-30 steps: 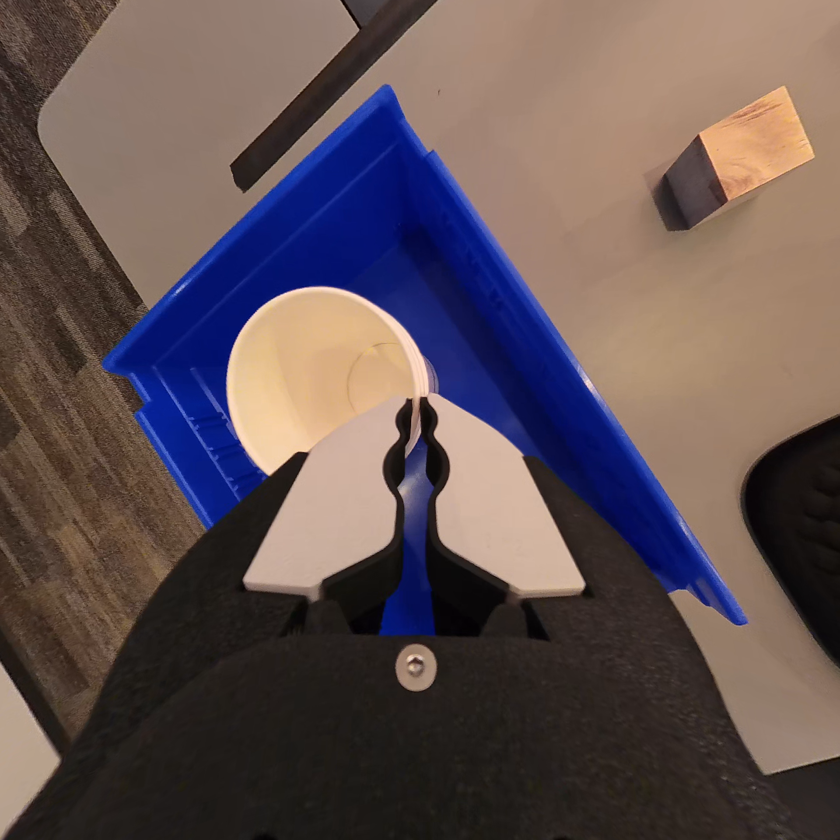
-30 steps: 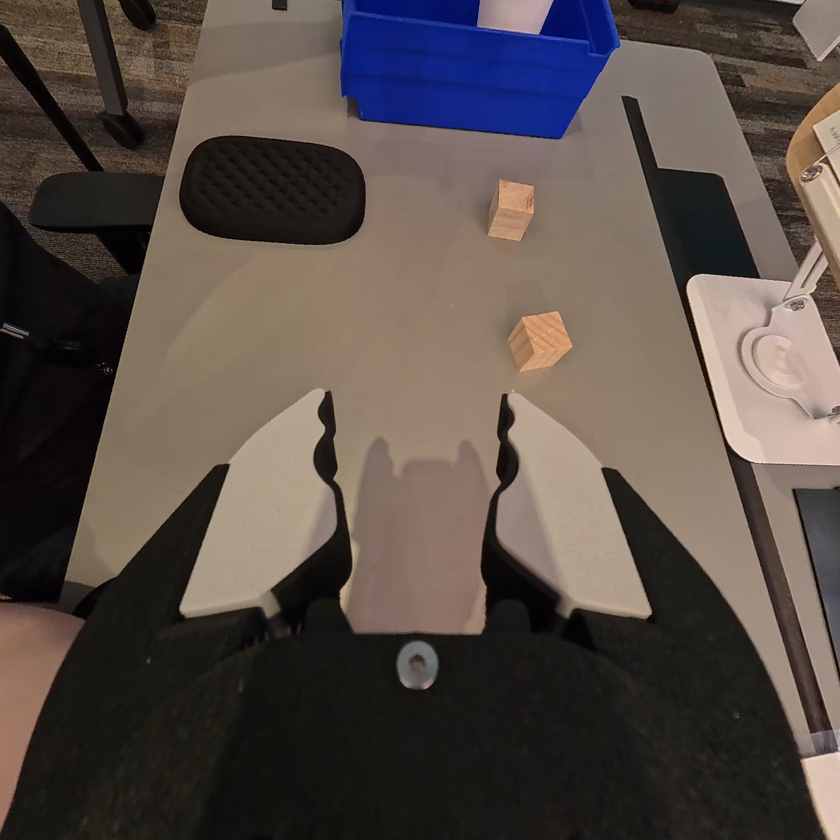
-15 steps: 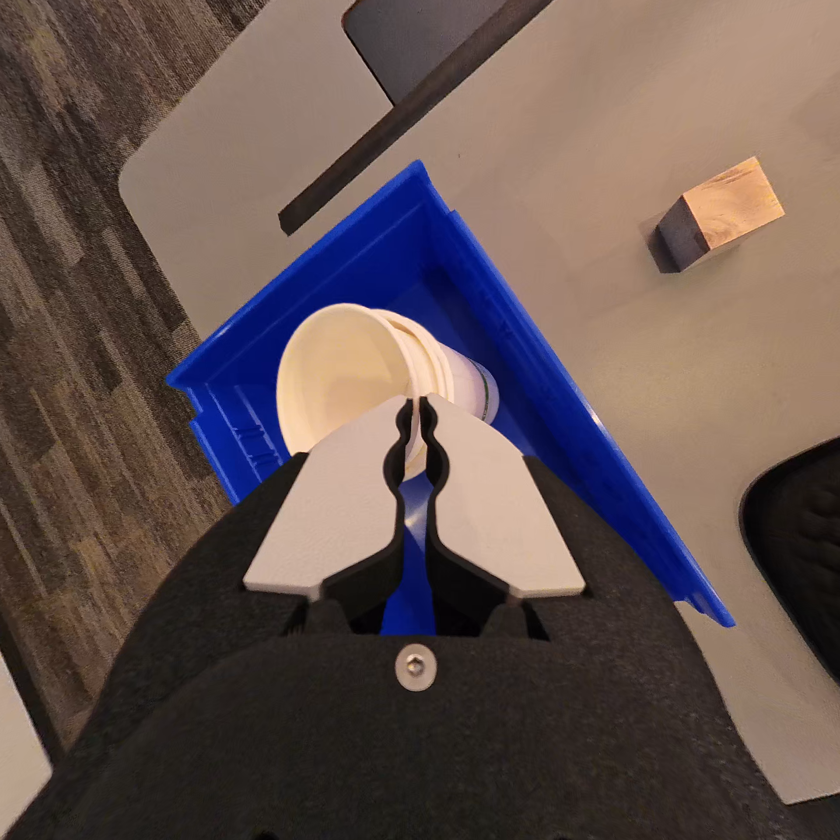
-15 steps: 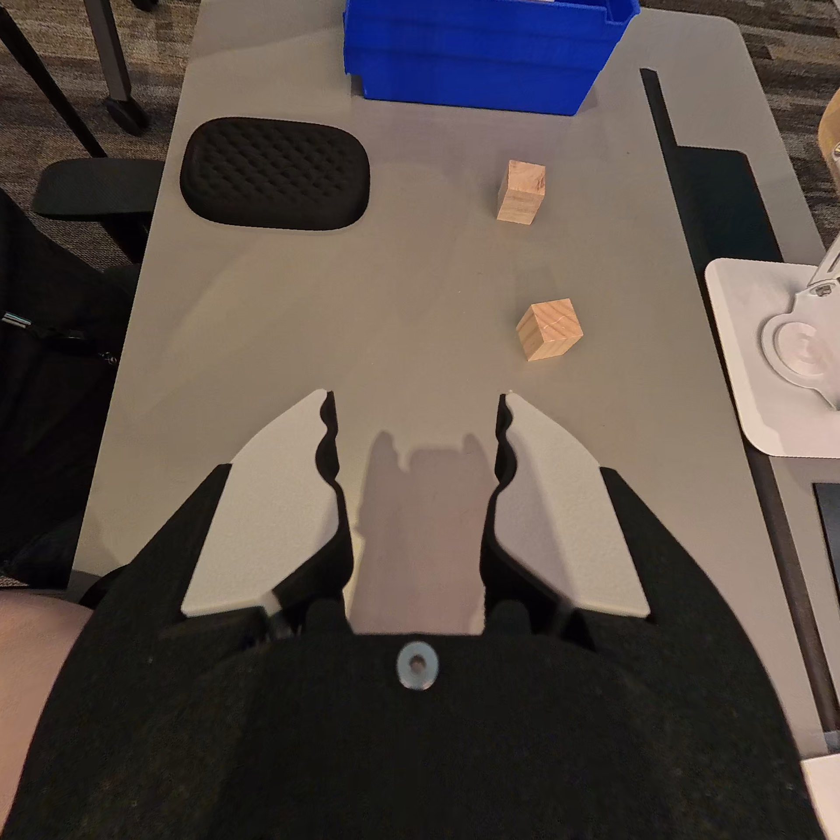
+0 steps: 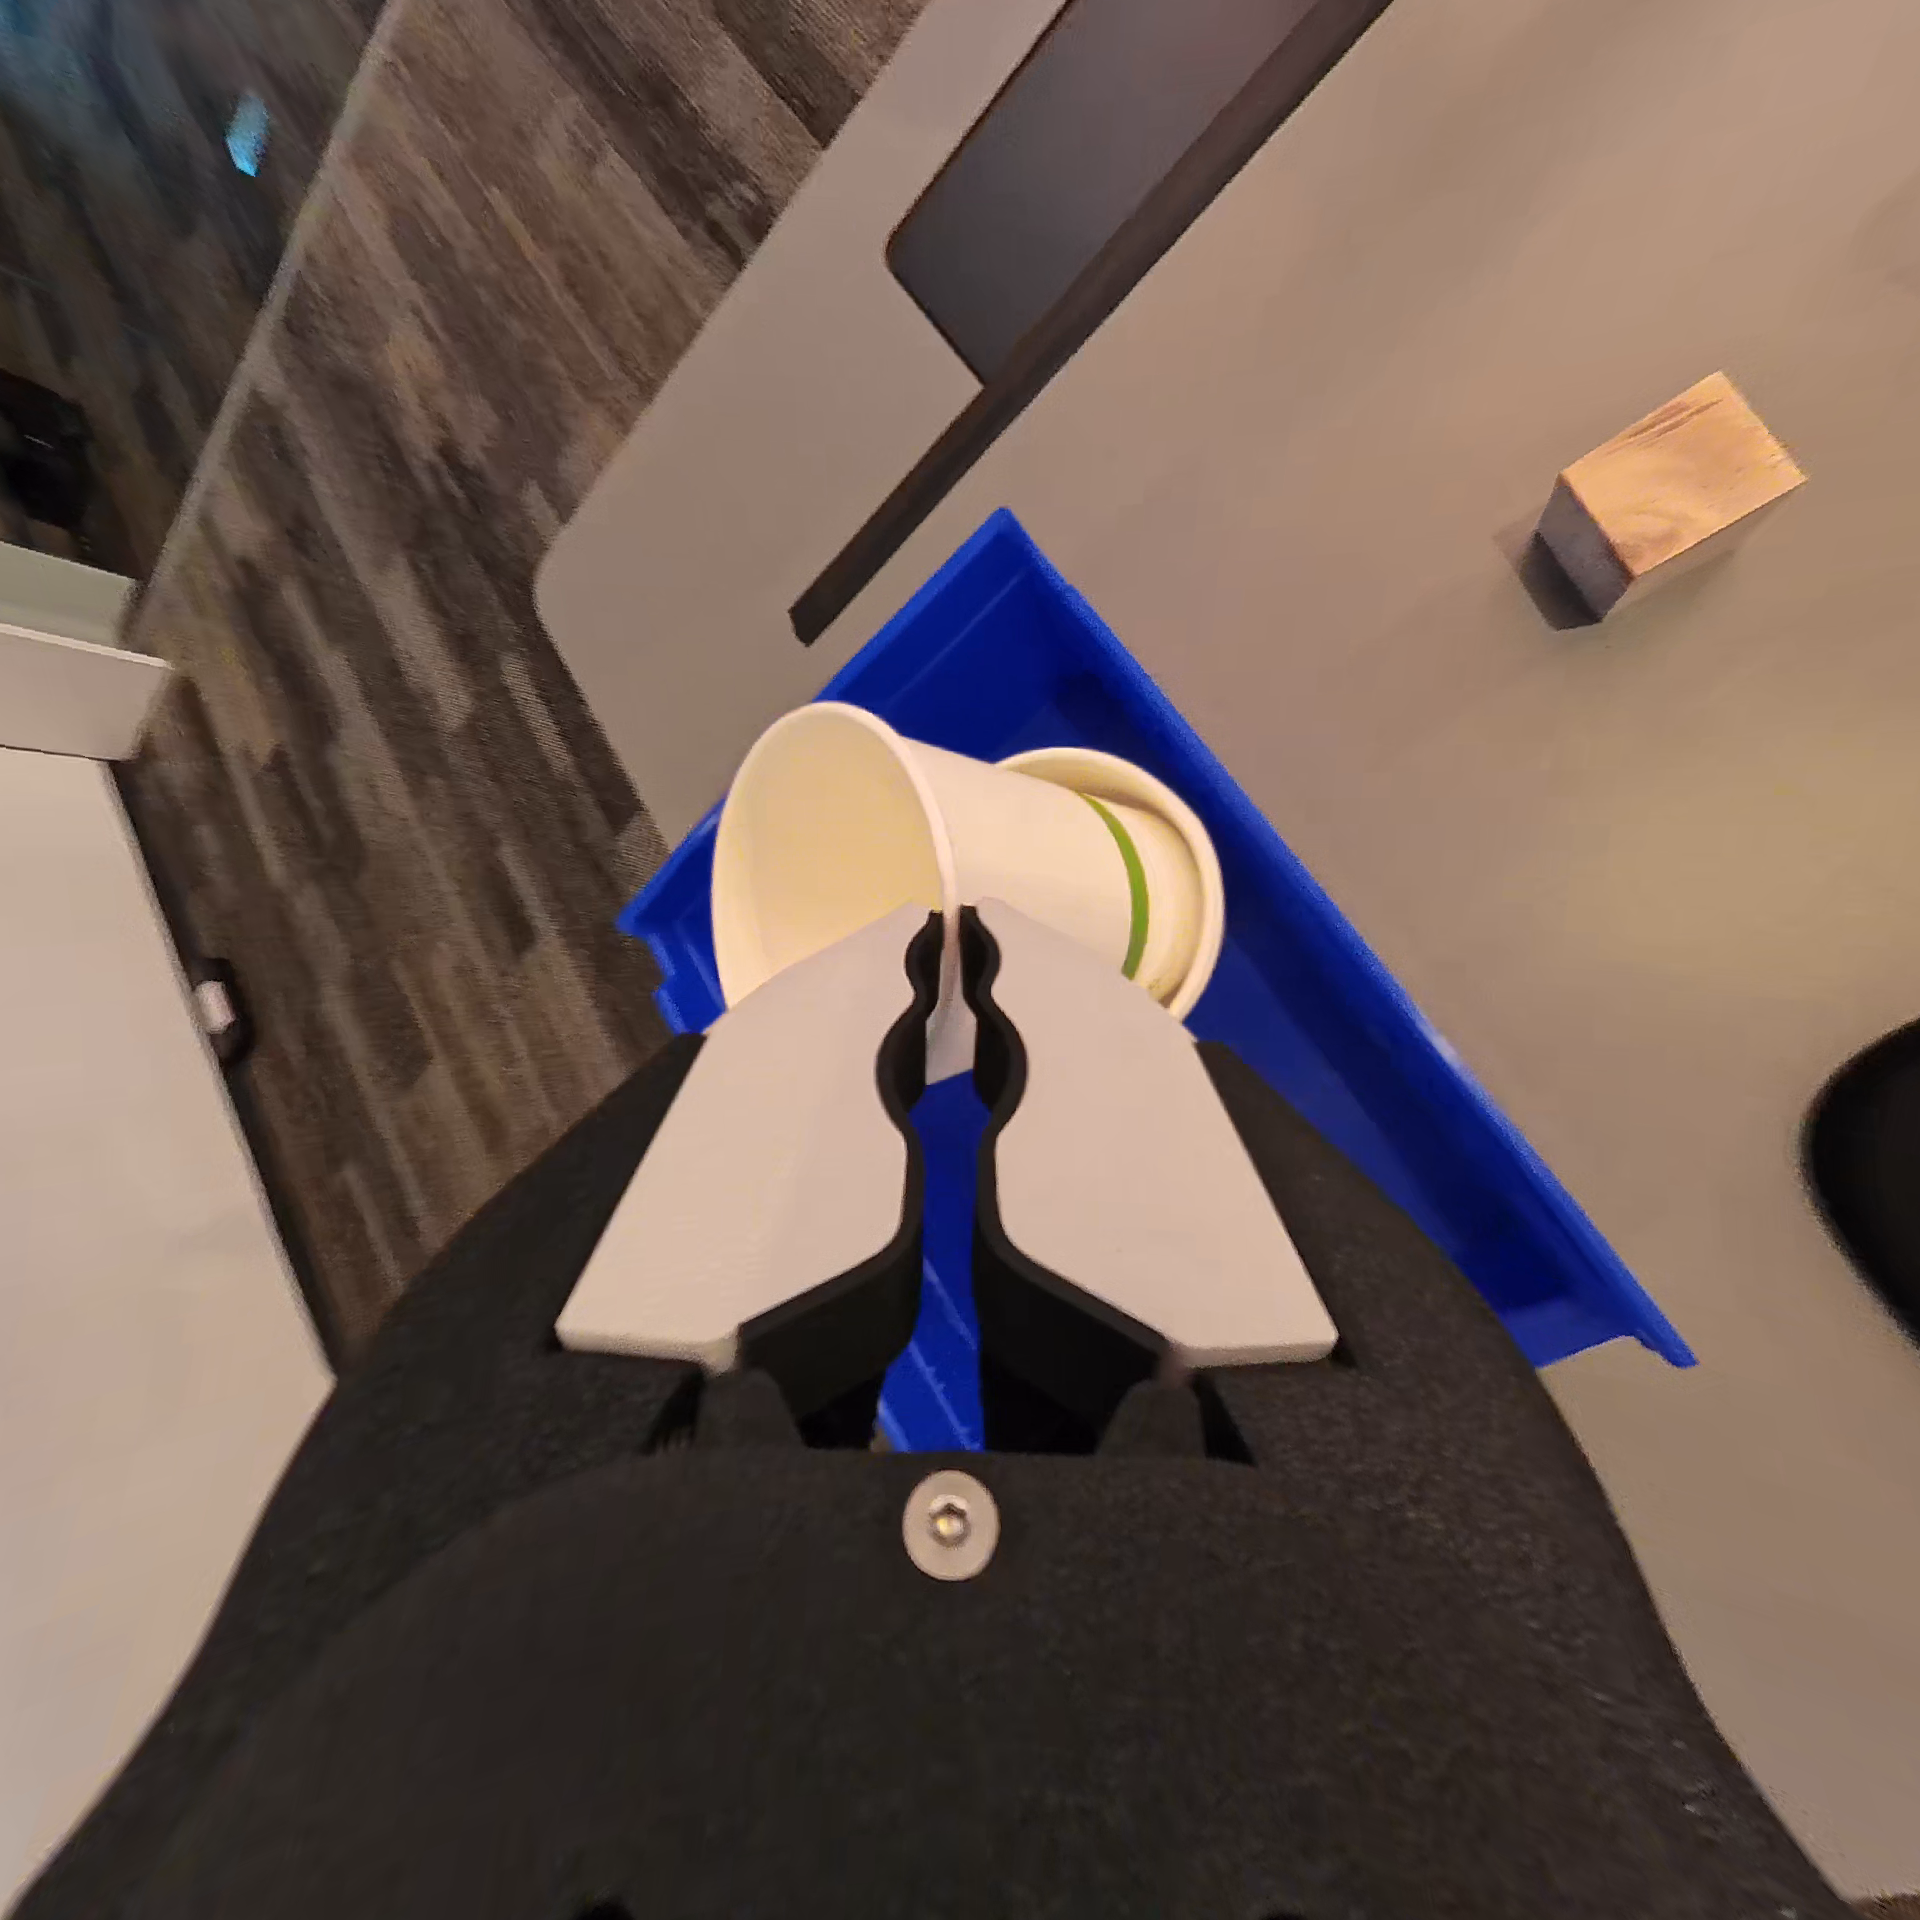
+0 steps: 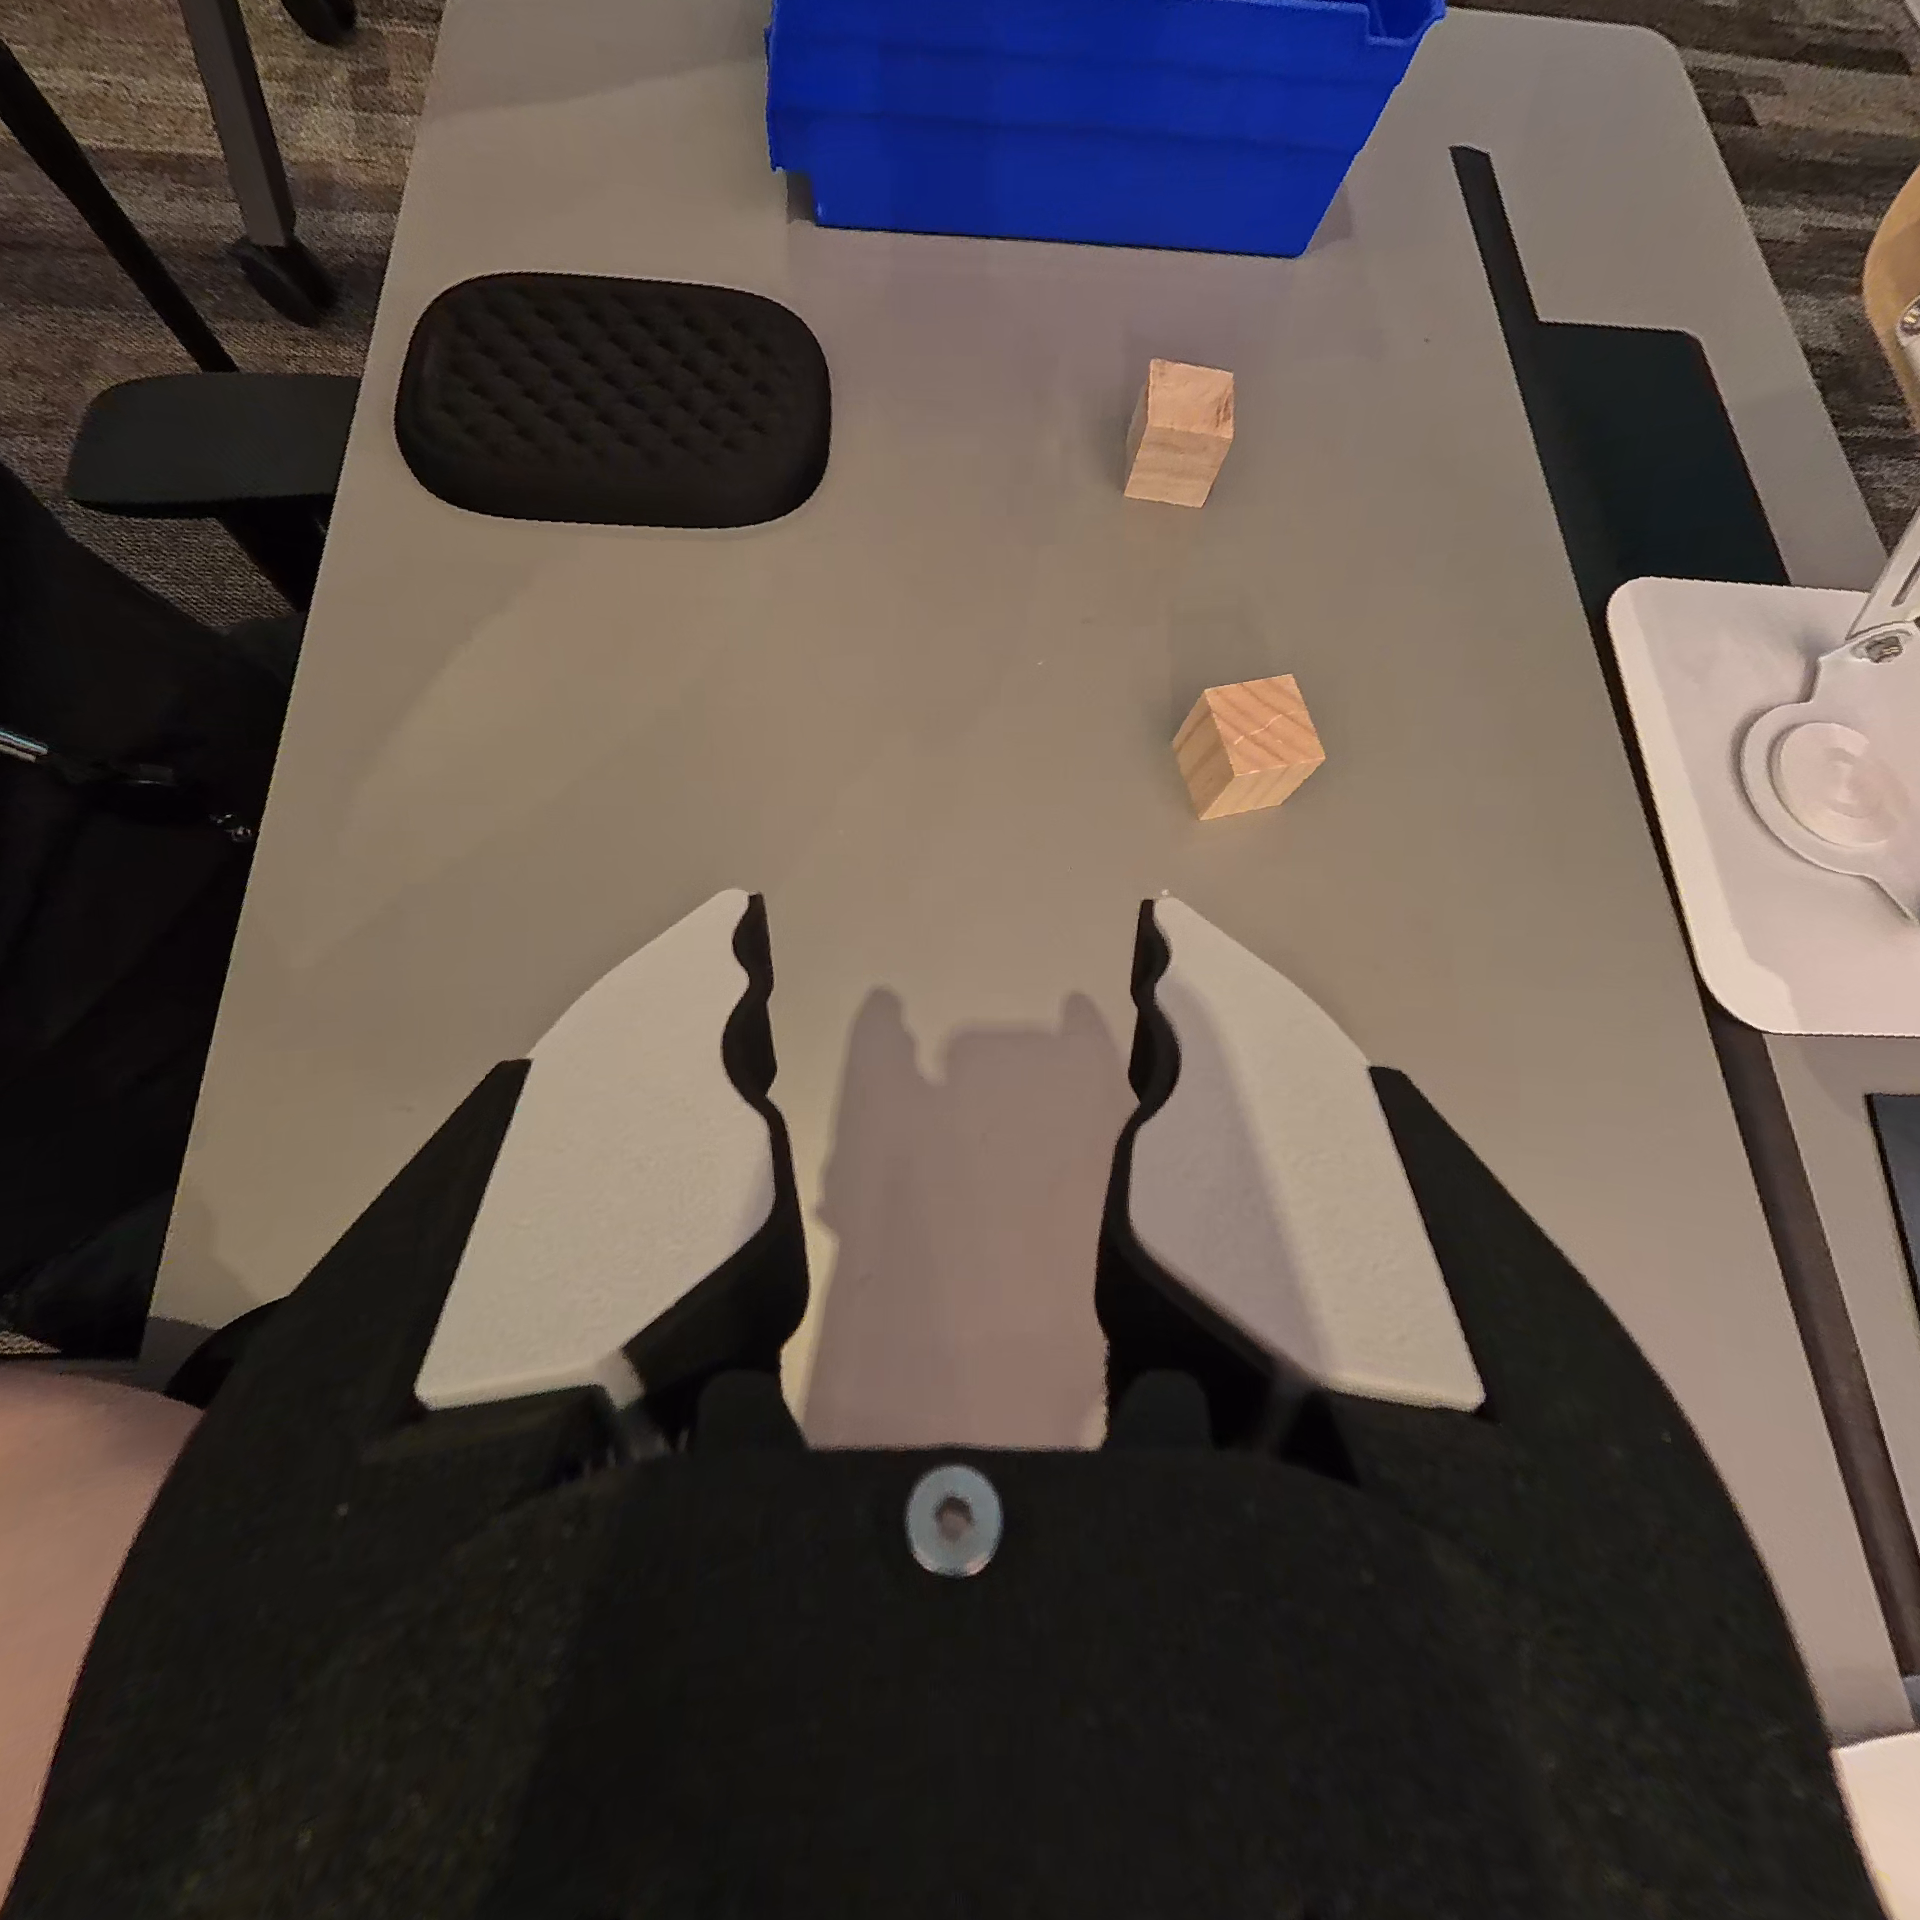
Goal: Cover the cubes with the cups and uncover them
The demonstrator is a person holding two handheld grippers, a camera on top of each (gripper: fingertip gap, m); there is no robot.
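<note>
The left gripper pinches the rim of a white cup above the blue bin, while the right gripper hangs open over the table near two cubes.

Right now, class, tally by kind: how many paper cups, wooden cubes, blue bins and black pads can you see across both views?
Paper cups: 2, upper cup held in the left gripper, lower cup beneath it
Wooden cubes: 2, far cube, near cube
Blue bins: 1
Black pads: 1
Total: 6
</note>
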